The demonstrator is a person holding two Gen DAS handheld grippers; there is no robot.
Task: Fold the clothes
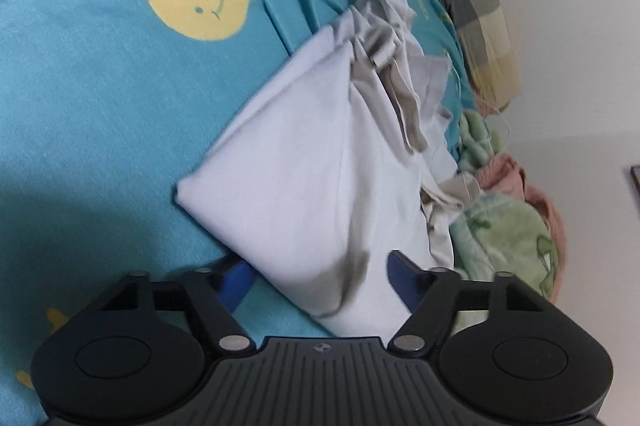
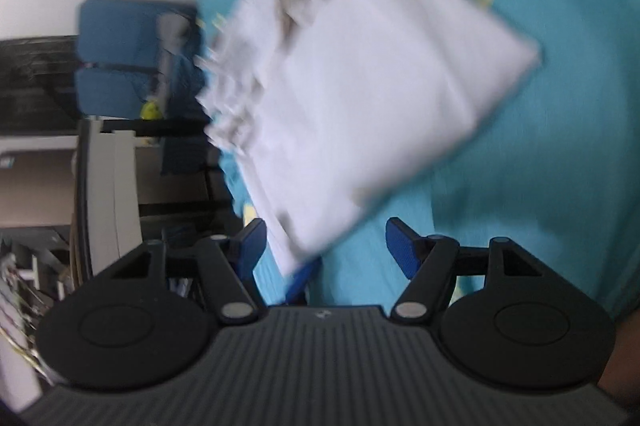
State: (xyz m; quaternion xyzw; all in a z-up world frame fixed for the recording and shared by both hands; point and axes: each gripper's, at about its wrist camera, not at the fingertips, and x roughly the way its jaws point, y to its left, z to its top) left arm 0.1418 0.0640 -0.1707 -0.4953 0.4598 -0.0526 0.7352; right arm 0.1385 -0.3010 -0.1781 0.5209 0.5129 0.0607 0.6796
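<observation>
We've got the half-folded white cotton garment [image 1: 320, 162] lying on the teal smiley-print bed sheet [image 1: 100, 106]. The left gripper [image 1: 316, 270] straddles its near corner, jaws partly apart, not clamped yet, probably lining up a fold. Only the left view shows the green fleece pile [image 1: 508, 238]. Right gripper [image 2: 324, 246] hangs open over the other corner; its view is blurry but catches a blue chair [image 2: 120, 54].

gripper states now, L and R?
Left gripper: jaws around the white cloth; grip cannot be told.
Right gripper: open, cloth corner between jaws, not pinched.
</observation>
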